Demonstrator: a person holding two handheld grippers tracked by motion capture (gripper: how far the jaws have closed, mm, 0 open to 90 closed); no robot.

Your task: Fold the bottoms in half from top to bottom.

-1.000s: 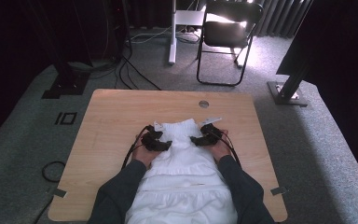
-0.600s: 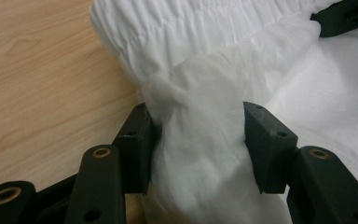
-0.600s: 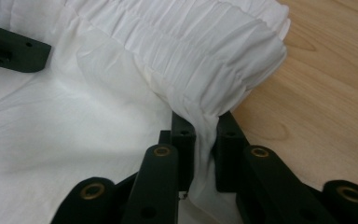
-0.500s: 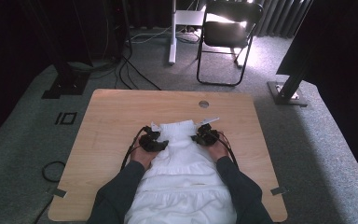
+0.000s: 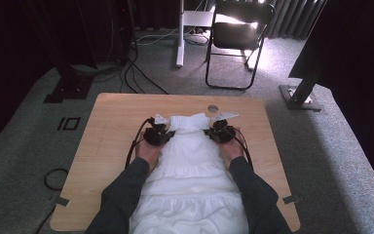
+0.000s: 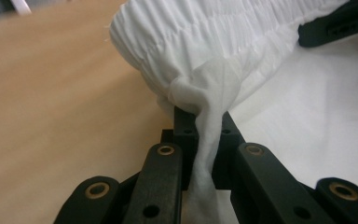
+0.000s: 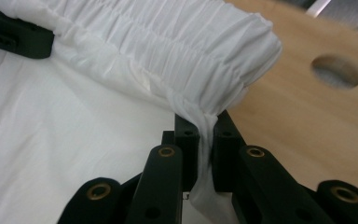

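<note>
A white garment [image 5: 190,170] with a gathered elastic top lies down the middle of the wooden table [image 5: 107,141], its lower part reaching the near edge. My left gripper [image 5: 164,134] grips its top left corner, and my right gripper [image 5: 213,132] grips its top right corner. In the left gripper view the jaws [image 6: 204,119] have just been closing and pinch a twist of the white cloth [image 6: 205,42]; the right gripper [image 6: 340,25] shows beyond. In the right gripper view the jaws [image 7: 204,123] have just been closing too and clamp a fold of the gathered band [image 7: 158,46]; the left gripper [image 7: 14,35] shows at the far side.
A round hole [image 5: 213,108] sits in the table just beyond the garment. Behind the table stand a black folding chair [image 5: 238,39], a white post [image 5: 180,34] and a dark stand base [image 5: 299,97]. Cables [image 5: 141,78] run over the grey carpet.
Both grippers have shut on the garment's top corners and risen, lifting the gathered band off the table.
</note>
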